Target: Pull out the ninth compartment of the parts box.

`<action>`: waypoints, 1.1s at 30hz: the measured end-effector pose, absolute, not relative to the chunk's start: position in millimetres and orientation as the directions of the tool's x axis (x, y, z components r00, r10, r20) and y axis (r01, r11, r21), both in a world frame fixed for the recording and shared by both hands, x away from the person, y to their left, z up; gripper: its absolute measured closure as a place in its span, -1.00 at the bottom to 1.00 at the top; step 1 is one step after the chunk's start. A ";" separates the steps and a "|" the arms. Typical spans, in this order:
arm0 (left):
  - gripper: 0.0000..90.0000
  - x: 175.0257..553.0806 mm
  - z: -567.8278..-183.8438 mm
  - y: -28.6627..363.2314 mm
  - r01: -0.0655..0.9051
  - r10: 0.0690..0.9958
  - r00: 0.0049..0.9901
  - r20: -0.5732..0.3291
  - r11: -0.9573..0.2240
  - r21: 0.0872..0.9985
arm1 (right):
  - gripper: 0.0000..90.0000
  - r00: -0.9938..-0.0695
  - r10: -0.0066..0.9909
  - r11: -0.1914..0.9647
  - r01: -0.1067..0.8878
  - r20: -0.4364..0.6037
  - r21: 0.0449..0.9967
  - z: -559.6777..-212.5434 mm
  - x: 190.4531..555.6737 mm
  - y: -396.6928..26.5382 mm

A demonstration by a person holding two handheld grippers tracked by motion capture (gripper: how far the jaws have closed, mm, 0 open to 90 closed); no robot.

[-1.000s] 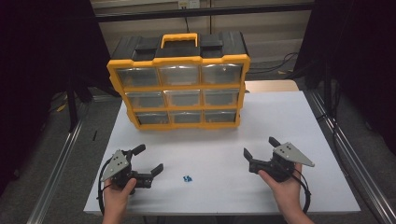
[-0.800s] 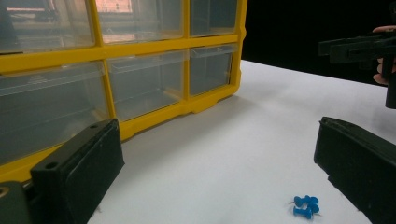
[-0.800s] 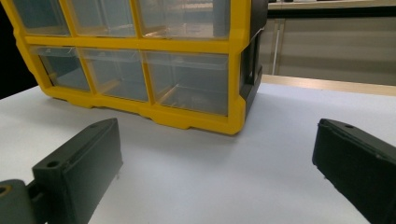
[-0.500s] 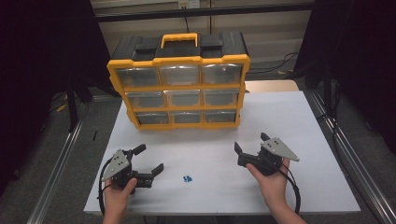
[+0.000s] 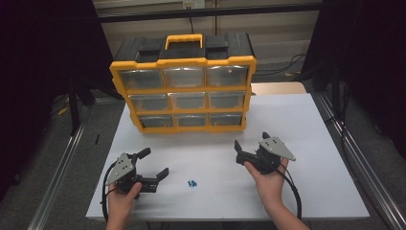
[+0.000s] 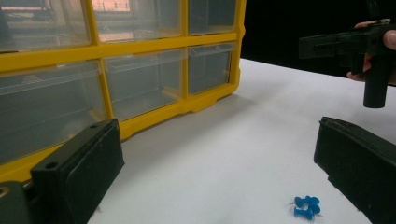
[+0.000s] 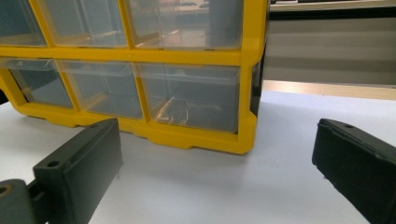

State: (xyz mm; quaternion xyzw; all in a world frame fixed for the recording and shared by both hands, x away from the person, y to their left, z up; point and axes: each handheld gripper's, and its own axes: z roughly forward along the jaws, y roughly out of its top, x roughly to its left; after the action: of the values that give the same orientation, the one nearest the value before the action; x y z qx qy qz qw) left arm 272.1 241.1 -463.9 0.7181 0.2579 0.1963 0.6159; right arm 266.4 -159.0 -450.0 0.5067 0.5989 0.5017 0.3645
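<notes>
My left gripper (image 5: 155, 164) and right gripper (image 5: 250, 144) were black, grey three-cornered plates on top, black cables trailing; forearms unsleeved.

A lab or test bay, by the look of it: a bare white table (image 5: 306, 124) ringed by black curtains (image 5: 43, 72), metal rails (image 5: 62, 163) along the grey floor, loose cables (image 5: 287, 64) by the back wall, and a yellow organizer (image 5: 184, 91) set out alone.

Organizer case (image 5: 183, 91) ahead of both grippers, glossy yellow plastic frame, clear glossy plastic drawers (image 7: 191, 102), matt black plastic top, table (image 5: 306, 124) smooth matt white, pushpins (image 6: 306, 206) beside left gripper (image 5: 154, 165), glossy blue plastic, jaws matt black.
</notes>
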 end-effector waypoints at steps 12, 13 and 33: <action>-0.97 272.8 -464.1 240.8 0.130 0.613 0.789 -0.037 -0.107 0.986 | -0.97 -0.199 0.978 -0.012 0.242 0.062 0.970 -448.7 281.6 -146.7; -0.97 272.7 -464.0 240.8 0.129 0.615 0.788 -0.036 -0.109 0.986 | -0.97 -0.192 0.980 -0.011 0.239 0.058 0.971 -448.5 282.5 -146.1; -0.97 274.1 -463.9 241.1 0.127 0.617 0.786 -0.029 -0.116 0.985 | -0.96 -0.157 0.986 -0.022 0.250 0.063 0.968 -453.6 310.0 -131.4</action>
State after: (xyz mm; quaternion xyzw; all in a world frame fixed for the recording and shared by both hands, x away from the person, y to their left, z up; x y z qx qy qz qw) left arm 274.1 241.1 -463.9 0.7198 0.2586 0.2002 0.6124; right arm 310.0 -131.4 -453.6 0.5265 0.5869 0.4837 0.3801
